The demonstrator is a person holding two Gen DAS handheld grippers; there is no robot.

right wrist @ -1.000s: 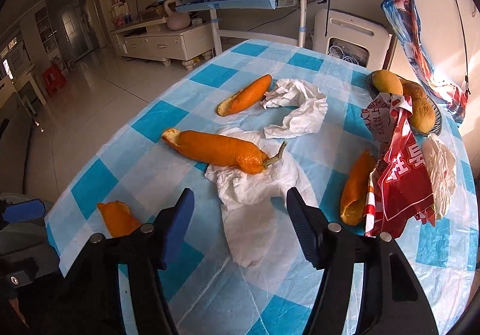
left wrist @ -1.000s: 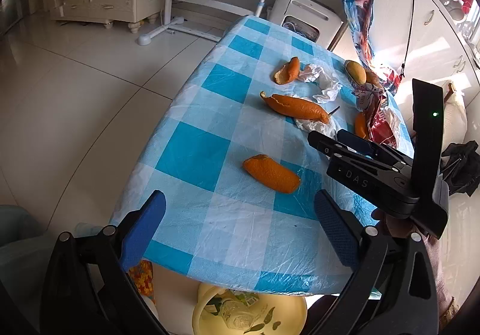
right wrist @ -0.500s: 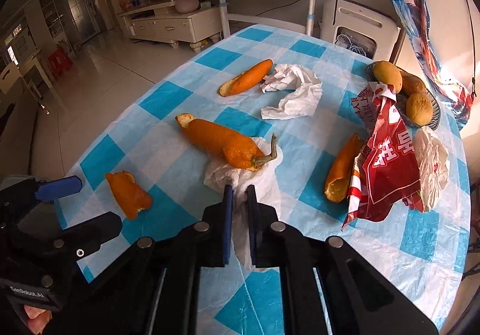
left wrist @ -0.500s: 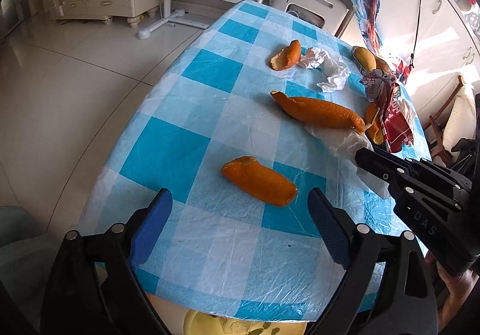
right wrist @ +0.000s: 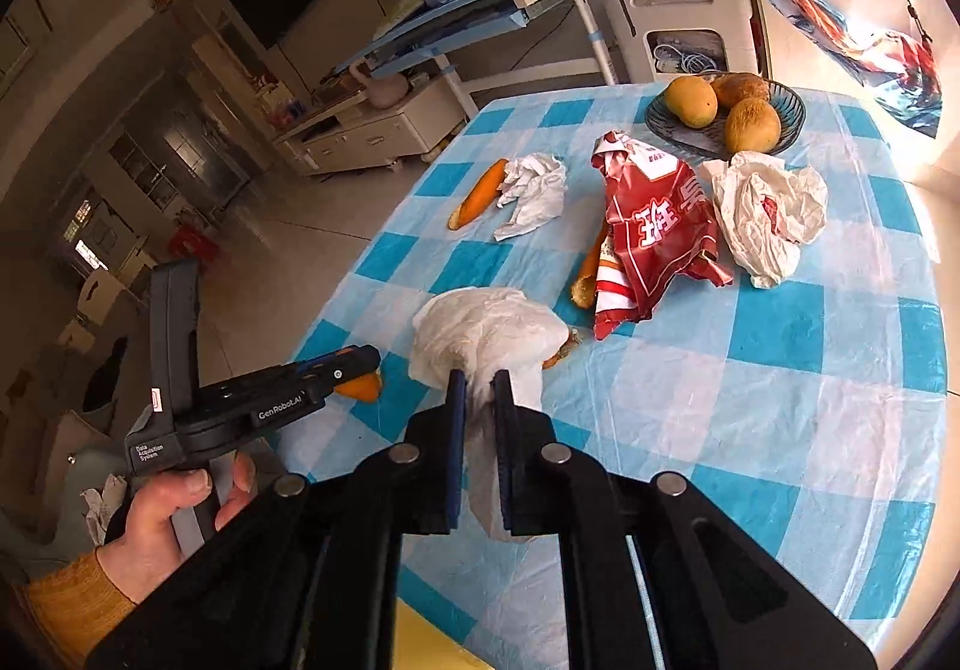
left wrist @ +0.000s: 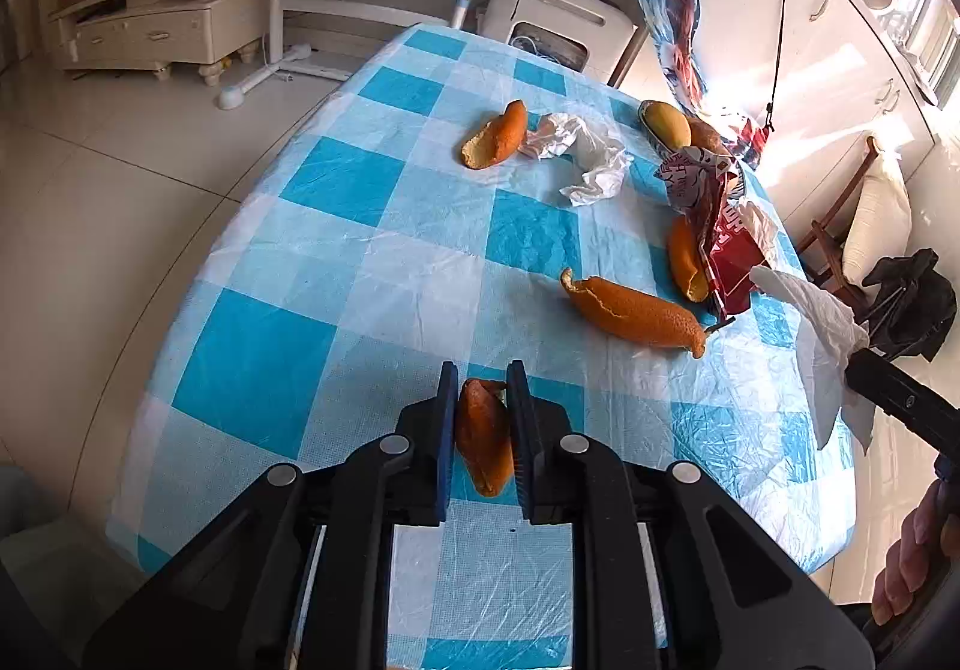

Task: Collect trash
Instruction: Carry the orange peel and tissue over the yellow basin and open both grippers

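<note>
Both grippers closed since earlier frames. Left gripper [left wrist: 483, 424]: just closed, pinching orange peel [left wrist: 483, 442] between its pads at table edge. Right gripper [right wrist: 478, 418]: clamped on white tissue [right wrist: 486, 328], lifted. Step: pickup done. Next, likely: carry both to bin.

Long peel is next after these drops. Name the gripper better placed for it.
Right. The long peel lies beside the tissue that the right gripper holds; the left gripper, shut on a peel piece, sits nearer the table's edge.
</note>
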